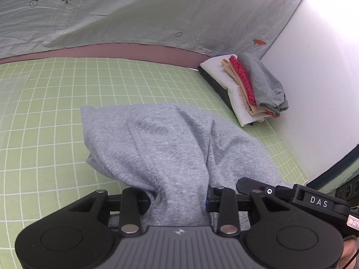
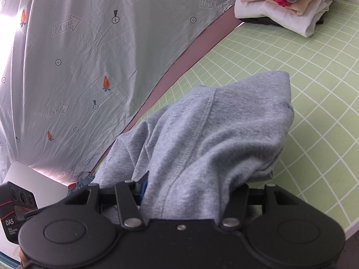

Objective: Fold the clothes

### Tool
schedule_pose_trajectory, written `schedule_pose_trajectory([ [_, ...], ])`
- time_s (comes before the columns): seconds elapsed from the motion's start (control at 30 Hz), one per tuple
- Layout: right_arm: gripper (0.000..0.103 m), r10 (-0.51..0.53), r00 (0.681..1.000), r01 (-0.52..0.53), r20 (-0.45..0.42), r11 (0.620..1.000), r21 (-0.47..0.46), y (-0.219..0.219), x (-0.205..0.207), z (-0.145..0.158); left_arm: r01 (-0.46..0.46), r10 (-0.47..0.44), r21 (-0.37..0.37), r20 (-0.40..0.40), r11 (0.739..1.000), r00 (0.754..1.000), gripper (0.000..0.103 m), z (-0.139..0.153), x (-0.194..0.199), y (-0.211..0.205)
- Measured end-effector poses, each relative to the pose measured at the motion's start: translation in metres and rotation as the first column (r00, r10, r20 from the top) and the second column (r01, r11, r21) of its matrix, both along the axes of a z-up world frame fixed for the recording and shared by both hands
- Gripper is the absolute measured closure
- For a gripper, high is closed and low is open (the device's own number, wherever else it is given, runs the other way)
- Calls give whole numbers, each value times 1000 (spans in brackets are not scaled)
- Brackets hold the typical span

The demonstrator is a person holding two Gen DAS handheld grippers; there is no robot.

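Left wrist view showed the left gripper (image 1: 179,201) clamped on a grey garment (image 1: 161,148), which draped forward over the green grid mat (image 1: 44,116); a stack of folded clothes (image 1: 249,87) sat at the far right. Right wrist view had the right gripper (image 2: 181,201) likewise pinching the grey garment (image 2: 215,134), the stack (image 2: 285,6) beyond it.
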State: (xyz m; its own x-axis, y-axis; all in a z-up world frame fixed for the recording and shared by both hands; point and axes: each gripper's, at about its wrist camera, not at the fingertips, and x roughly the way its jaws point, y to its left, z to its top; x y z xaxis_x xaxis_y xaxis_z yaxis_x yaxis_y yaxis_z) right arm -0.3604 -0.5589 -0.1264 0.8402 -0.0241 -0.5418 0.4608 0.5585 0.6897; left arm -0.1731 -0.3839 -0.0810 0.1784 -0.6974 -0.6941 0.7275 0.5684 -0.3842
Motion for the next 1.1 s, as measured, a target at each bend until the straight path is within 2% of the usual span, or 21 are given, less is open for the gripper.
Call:
schedule_pose_trajectory([
  [0.2, 49, -57, 998, 57, 18, 998, -9, -32, -26, -6, 29, -28, -30, 5, 999, 1000, 65, -4, -16, -53],
  [0.33, 49, -44, 998, 45, 35, 998, -46, -77, -39, -8, 12, -9, -80, 34, 997, 999, 66, -2, -39, -109],
  [0.43, 50, 0, 998, 5, 67, 996, -84, -129, -51, -4, -10, 16, -119, 46, 993, 999, 66, 2, -56, -150],
  [0.57, 50, 75, 994, -61, 85, 985, -162, -209, -70, 20, -51, 60, -202, 34, 978, 998, 66, 18, -80, -216],
  [0.73, 50, 126, 985, -95, 118, 966, -240, -301, -85, 58, -59, 79, -284, 60, 957, 995, 66, 35, -98, -289],
  [0.87, 50, 183, 973, -124, 139, 927, -353, -362, -75, 92, -45, 86, -342, 107, 939, 991, 66, 49, -82, -339],
  [0.97, 50, 199, 971, -125, 132, 895, -428, -399, -51, 110, -32, 94, -357, 158, 934, 983, 65, 51, -56, -377],
  [1.0, 45, 189, 976, -119, 113, 884, -453, -409, -40, 113, -60, 122, -336, 167, 940, 978, 63, 45, -43, -391],
  [1.03, 28, 172, 982, -114, 80, 870, -479, -421, -26, 112, -88, 149, -315, 176, 945, 973, 61, 38, -30, -405],
  [1.07, 17, 154, 987, -114, 36, 852, -511, -433, -10, 109, -116, 175, -292, 184, 949, 967, 61, 31, -17, -418],
  [1.1, 12, 123, 992, -106, -5, 832, -545, -444, 4, 105, -146, 191, -240, 176, 960, 966, 61, 20, -1, -428],
])
